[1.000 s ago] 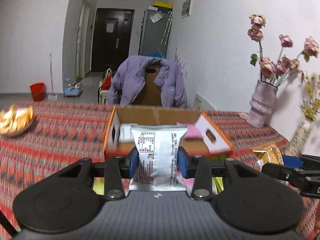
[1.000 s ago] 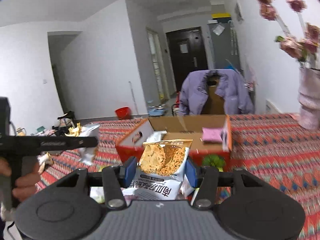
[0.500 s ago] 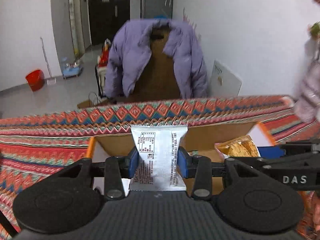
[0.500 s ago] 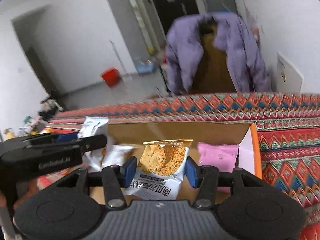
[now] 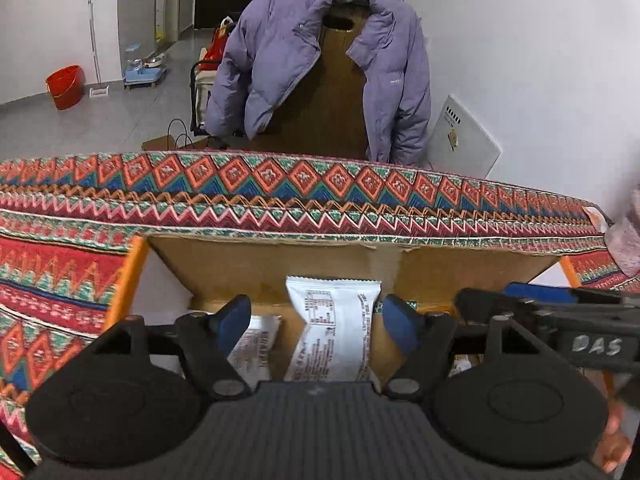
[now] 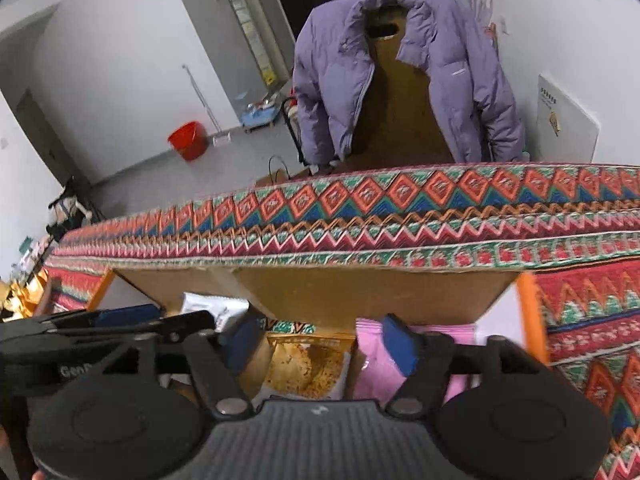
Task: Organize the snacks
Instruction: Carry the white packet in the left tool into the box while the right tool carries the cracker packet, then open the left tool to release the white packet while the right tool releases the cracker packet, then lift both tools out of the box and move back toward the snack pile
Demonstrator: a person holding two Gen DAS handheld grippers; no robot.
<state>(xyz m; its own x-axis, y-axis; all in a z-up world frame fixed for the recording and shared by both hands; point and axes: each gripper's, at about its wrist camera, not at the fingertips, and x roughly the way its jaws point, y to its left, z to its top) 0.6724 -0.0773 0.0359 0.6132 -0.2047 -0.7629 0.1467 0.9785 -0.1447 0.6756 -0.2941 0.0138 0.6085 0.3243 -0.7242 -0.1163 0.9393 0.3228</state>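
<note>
An open cardboard box (image 5: pixel 280 264) with orange edges sits on the patterned tablecloth, and both grippers hover over it. My left gripper (image 5: pixel 316 320) has its jaws opening. A white snack packet (image 5: pixel 332 336) stands loose between them, near the right pad, clear of the left one. A second white packet (image 5: pixel 256 344) lies in the box beside it. My right gripper (image 6: pixel 322 342) is opening too, and the orange cracker packet (image 6: pixel 308 364) lies below the gap, untouched by either pad. A pink packet (image 6: pixel 376 360) rests to its right inside the box (image 6: pixel 360 292).
Each gripper shows in the other's view, close alongside: the right one (image 5: pixel 560 320), the left one (image 6: pixel 100 332). Beyond the table's far edge stands a chair with a purple jacket (image 5: pixel 320 60). A pink vase (image 5: pixel 624 240) stands at the right. Loose snacks (image 6: pixel 20 296) lie far left.
Both grippers moved forward over the box and tipped downward. Both pairs of jaws spread and let go: the white packet and the cracker packet now sit loose in the box.
</note>
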